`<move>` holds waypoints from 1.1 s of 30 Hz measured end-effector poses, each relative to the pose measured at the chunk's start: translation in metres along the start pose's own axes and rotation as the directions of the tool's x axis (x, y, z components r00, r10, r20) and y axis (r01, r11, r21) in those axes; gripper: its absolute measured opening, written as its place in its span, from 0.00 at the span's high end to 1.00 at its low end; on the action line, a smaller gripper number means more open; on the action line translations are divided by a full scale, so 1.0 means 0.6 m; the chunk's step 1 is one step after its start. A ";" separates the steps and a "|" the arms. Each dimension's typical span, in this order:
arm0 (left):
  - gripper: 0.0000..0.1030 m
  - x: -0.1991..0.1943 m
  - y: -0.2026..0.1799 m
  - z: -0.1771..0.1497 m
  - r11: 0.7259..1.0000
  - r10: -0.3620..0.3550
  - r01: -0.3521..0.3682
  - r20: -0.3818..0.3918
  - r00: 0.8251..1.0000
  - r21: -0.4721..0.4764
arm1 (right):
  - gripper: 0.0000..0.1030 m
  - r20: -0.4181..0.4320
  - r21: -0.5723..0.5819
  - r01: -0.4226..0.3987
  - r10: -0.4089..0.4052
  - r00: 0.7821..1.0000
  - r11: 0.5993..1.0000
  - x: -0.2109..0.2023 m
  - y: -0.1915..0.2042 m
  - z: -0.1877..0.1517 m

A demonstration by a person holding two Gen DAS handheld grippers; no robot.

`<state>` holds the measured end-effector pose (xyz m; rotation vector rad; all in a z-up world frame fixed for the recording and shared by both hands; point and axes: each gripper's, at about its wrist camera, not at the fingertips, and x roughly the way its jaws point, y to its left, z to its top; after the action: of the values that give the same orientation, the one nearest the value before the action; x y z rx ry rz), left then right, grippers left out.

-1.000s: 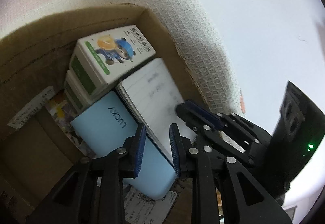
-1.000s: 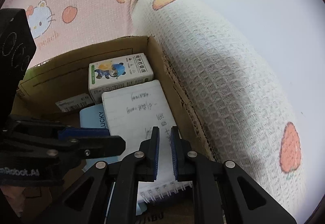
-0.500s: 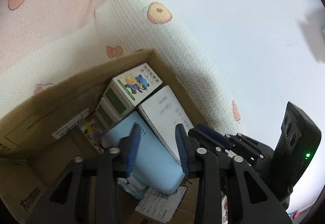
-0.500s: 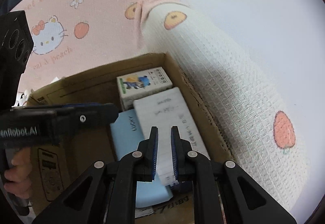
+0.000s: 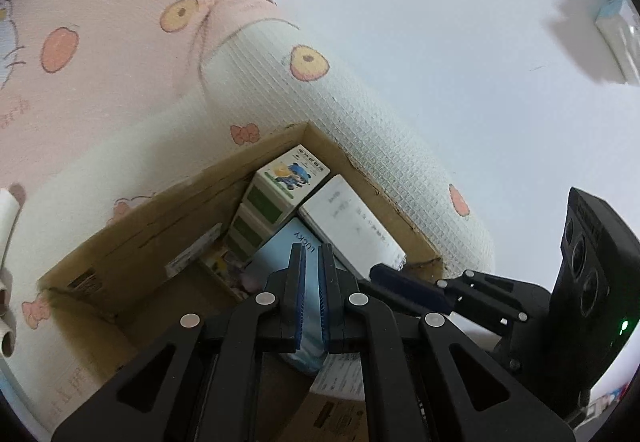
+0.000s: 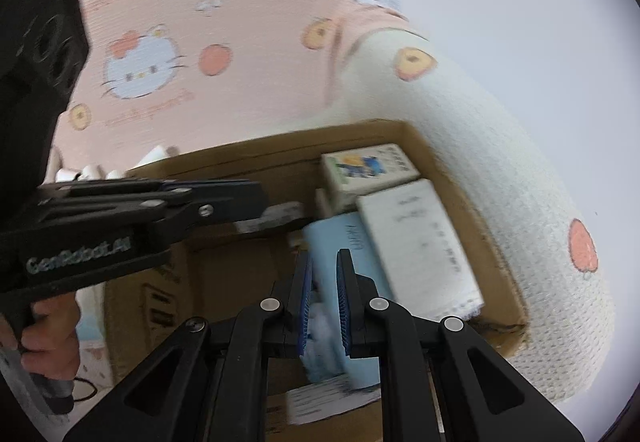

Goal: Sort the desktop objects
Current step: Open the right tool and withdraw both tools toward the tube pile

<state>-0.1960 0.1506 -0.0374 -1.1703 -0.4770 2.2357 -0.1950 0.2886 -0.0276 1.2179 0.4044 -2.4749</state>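
Left tool (image 5: 312, 292) pressed together, its jaws have just been closing, nothing between them; it hovers above the cardboard box (image 5: 168, 219), not in it. Right tool (image 6: 323, 300) also pressed together and empty, blurred, above the same box.

Sorted things sit inside the box: light blue LUCKY case (image 5: 280, 248) nearest, under both tool tips; white notebook (image 5: 352, 219) just beside it against the box wall; cartoon carton (image 5: 292, 173) in the far corner, stacked on green-labelled cartons (image 5: 256, 217). Loose printed paper (image 5: 340, 378) sticks out at the near rim.

Risks, as a judgement: the two tools are close together over the box, so a clash is likely if both swing the same way. A low swing could clip the box rim or snag the waffle blanket (image 5: 360, 121) bunched against it and tilt the box. The stacked cartons could topple if bumped. Further off, a white box (image 5: 616, 29) on the pale desk (image 5: 460, 41) looks unsorted; reaching there with the tool pressed together means a missed grasp.
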 end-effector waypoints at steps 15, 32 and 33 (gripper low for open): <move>0.94 -0.199 0.089 -0.029 0.997 0.074 -0.078 0.145 0.987 0.023 | 0.91 0.127 -0.139 -0.027 0.045 0.991 0.990 -0.056 0.175 -0.012; 0.93 -0.408 0.291 -0.265 0.818 0.576 -0.559 0.202 0.792 -0.139 | 0.91 0.182 -0.294 -0.331 0.392 0.902 0.897 -0.008 0.347 -0.076; 0.93 -0.422 0.304 -0.284 0.802 0.597 -0.572 0.189 0.780 -0.172 | 0.91 0.171 -0.311 -0.337 0.401 0.900 0.889 -0.002 0.361 -0.080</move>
<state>0.0039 -0.1418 -0.0719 -1.2341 -0.3519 2.9478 -0.0675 0.1140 -0.0759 0.7962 0.3925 -2.1117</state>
